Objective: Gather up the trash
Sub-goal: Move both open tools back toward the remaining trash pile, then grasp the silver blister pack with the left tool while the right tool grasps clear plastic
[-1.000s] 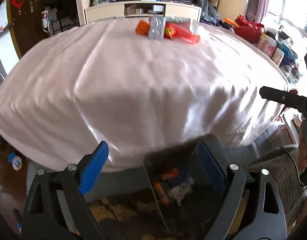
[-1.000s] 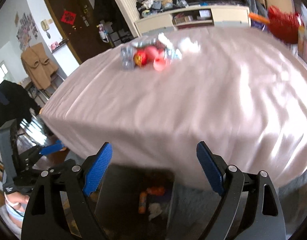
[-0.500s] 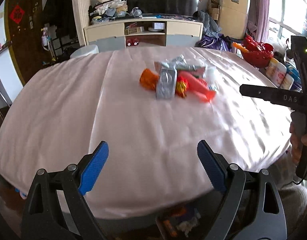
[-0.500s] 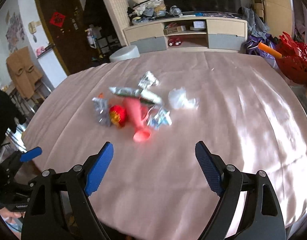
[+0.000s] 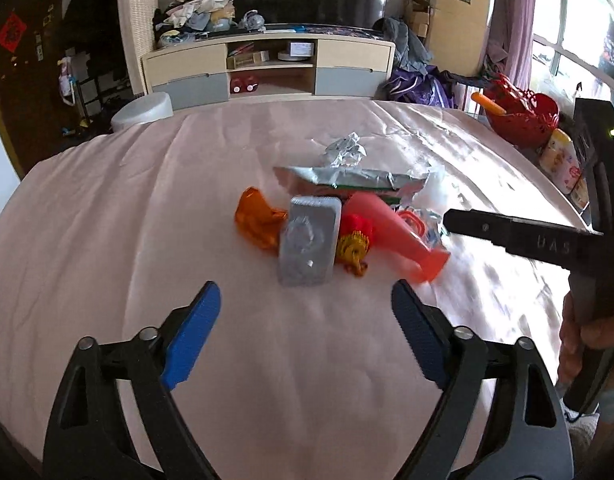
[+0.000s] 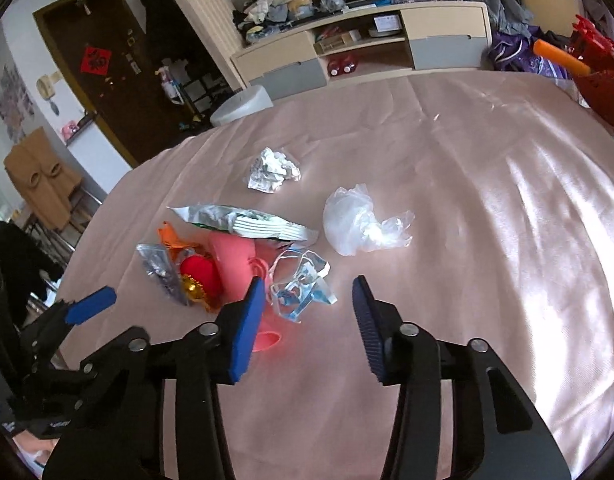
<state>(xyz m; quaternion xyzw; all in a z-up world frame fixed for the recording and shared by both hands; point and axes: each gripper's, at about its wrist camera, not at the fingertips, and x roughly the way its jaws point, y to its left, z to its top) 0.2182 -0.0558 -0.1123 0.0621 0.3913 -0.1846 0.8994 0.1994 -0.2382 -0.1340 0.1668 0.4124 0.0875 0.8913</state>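
1. Hovering above the near part of the table, the left tool has its blue-padded jaws spread wide and grips nothing.
2. Trash lies in a loose cluster near the middle of the pink cloth, just beyond the left tool.
3. Cluster contents, left wrist view: a silver blister pack lies nearest; an orange wrapper touches its left edge; a pink cone-shaped piece lies to its right, with a red-and-gold ornament between them.
4. Behind these, a long silver snack bag lies flat, with a crumpled foil ball farther back.
5. The right tool is also wide and empty. Its left pad overlaps the pink cone-shaped piece in view; contact cannot be judged.
6. A crumpled clear wrapper lies just ahead, between the right tool's fingertips.
7. A white plastic bag lies apart to the right of the cluster.
8. A red basket stands at the table's far right edge.
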